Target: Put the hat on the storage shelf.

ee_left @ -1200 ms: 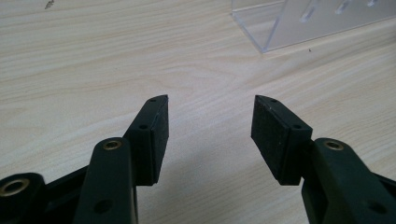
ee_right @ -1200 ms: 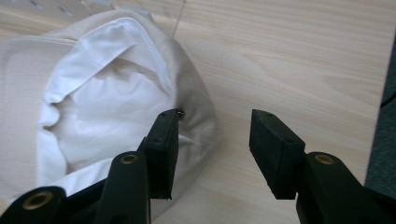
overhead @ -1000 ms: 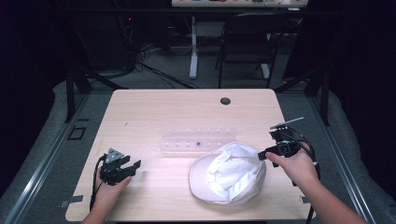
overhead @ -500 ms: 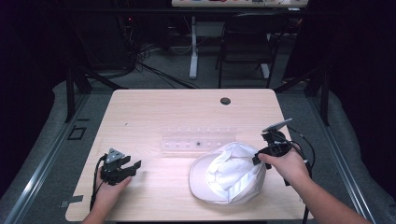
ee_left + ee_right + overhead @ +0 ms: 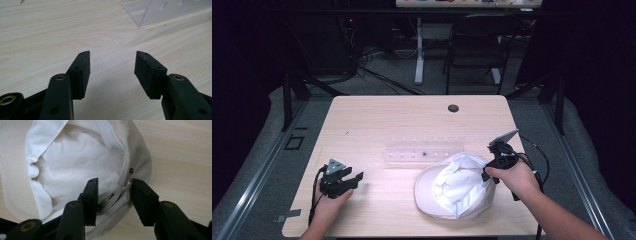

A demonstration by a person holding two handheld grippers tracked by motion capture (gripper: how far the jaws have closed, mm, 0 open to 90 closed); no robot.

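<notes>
A white cap (image 5: pixel 455 188) is seen lying upside down on the near right part of the pale wooden counter (image 5: pixel 377 120), its lining turned up. In the right gripper view the cap (image 5: pixel 75 167) is shown with its rim passing between the 2 black fingers (image 5: pixel 91 195) of the right gripper (image 5: pixel 113 201); the fingers are parted on either side of the rim, with a gap left at each side, and nothing is clamped. A small dark tag (image 5: pixel 131 170) is sewn on the rim, but no writing can be read on it, and no brand is legible on the cap.

From above, the right gripper (image 5: pixel 498 161) is held by a hand (image 5: pixel 513 177) at the cap's right edge. Just beyond the cap, a clear plastic rack (image 5: pixel 424 149) lies across the middle of the counter.

The left gripper (image 5: pixel 343 180) is held low over the counter's near left, well apart from the cap. Its fingers (image 5: pixel 82 72) are spread wide over bare wood and nothing is held; a corner of the clear rack (image 5: pixel 165 11) is seen ahead.
</notes>
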